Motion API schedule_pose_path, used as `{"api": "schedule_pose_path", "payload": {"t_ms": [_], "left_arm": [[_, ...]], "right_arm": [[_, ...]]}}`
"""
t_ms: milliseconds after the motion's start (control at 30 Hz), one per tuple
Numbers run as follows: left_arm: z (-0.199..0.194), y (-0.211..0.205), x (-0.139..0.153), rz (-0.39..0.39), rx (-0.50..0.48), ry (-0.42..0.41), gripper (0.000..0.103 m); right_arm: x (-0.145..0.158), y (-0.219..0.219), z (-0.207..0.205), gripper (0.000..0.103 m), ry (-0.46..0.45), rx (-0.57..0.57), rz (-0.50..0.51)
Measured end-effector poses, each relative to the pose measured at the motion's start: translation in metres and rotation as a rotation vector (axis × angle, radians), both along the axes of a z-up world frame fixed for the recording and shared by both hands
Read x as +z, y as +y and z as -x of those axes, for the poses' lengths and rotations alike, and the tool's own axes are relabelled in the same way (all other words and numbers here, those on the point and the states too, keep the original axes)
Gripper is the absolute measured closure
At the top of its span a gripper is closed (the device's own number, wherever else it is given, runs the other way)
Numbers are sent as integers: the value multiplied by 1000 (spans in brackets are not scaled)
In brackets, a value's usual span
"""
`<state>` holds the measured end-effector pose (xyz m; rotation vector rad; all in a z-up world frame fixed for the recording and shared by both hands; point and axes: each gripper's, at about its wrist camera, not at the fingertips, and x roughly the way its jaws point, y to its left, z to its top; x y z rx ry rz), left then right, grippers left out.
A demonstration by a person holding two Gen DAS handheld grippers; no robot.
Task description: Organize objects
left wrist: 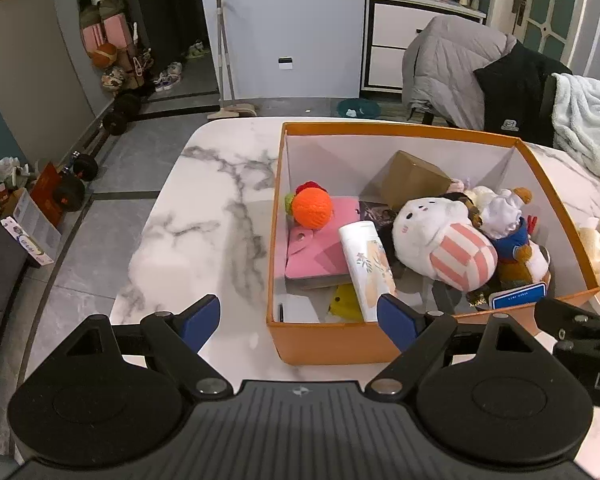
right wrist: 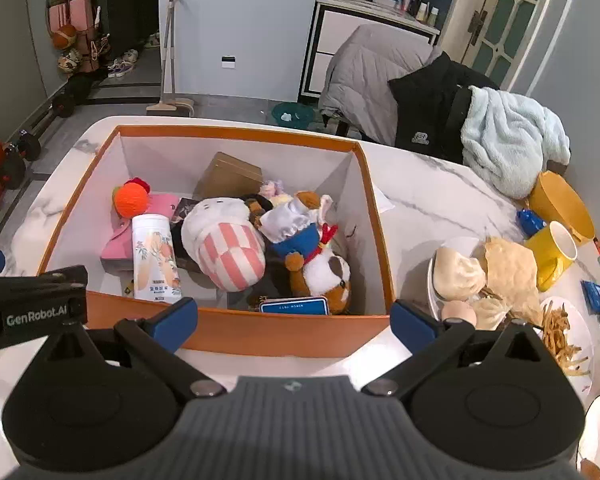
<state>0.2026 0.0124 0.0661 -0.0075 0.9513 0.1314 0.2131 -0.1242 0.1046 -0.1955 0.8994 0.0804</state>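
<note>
Left wrist view: bench [left wrist: 204, 208] is mostly bare marble on its left half, nothing loose there. Orange box [left wrist: 340, 344] sits mid-bench, toward the near edge, and already holds most of the clutter.

Contents, big to small:
- white plush with pink-striped bib [right wrist: 224, 244], centre of the box
- brown-and-white dog plush [right wrist: 324, 276] in a blue top, against the right wall
- brown carton [right wrist: 230, 176] at the far wall
- pink notebook [left wrist: 316, 248] flat on the floor of the box, left side
- white printed bottle [right wrist: 154, 258] lying over the notebook, near wall
- orange knitted ball [left wrist: 312, 208], far-left corner
- blue card [right wrist: 294, 306] propped against the near wall

Left gripper [left wrist: 300, 320] is spread wide and empty, hovering at the box's near-left corner. Right gripper [right wrist: 294, 322] is also wide and empty, straddling the near wall.

Judgement: packing looks nearly done. What's left is the bench's right edge: yellow mug [right wrist: 552, 252], yellow bowl [right wrist: 560, 200], small blue toy [right wrist: 530, 220], plates of food [right wrist: 492, 276]. Can't tell whether those count as task items.
</note>
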Motion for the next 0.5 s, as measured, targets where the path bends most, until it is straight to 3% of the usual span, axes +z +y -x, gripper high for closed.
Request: {"api": "schedule_pose_path", "payload": {"t_ms": [500], "left_arm": [[8,-11,2,-12,-49,-14,2]], "right_arm": [[13,1,8,1,-19,-3,-6]]}}
